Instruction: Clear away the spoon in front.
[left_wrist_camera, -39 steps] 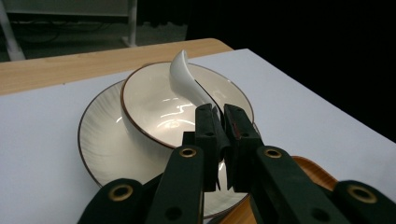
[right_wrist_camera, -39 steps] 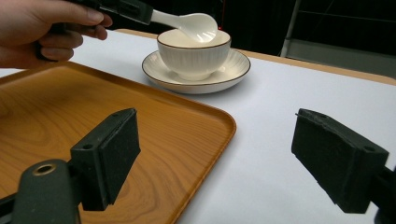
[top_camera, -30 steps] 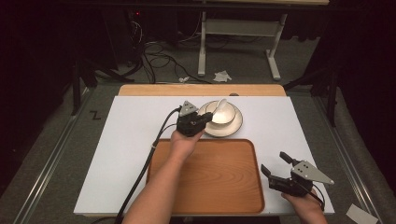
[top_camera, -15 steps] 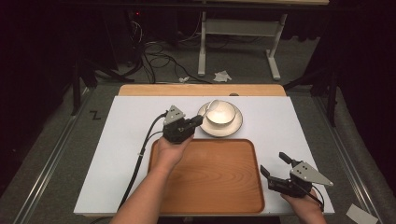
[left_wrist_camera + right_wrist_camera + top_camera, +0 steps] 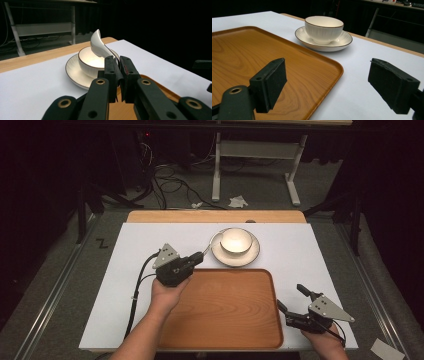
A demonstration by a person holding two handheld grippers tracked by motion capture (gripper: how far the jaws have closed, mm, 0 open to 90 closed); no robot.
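Holding check: left gripper (image 5: pixel 199 256) has its jaws closed almost fully on the thin handle of a white spoon (image 5: pixel 98 45). The left gripper view shows the handle pinched between the pads. Spoon is off the table (image 5: pixel 310 250), carried in the air.

Key relation: the spoon's long axis runs straight out from the jaws toward the bowl (image 5: pixel 236 240). Its scoop end is tipped upward and hangs at the bowl's near rim, on the side nearer this gripper. Whether the scoop touches the rim I cannot tell. Bowl sits upright on a saucer (image 5: pixel 252 259).

Tray (image 5: pixel 225 320) lies just beside the saucer on the person's side, and its far left corner is directly under the left hand. Judgement: if the spoon goes to the tray, the move is a short pull back and down, and the handle needs levelling first so the scoop does not land first.

Right gripper (image 5: pixel 290 296) rests at the tray's near right corner, jaws wide apart and holding nothing, well apart from the spoon. Left hand is far nearer.
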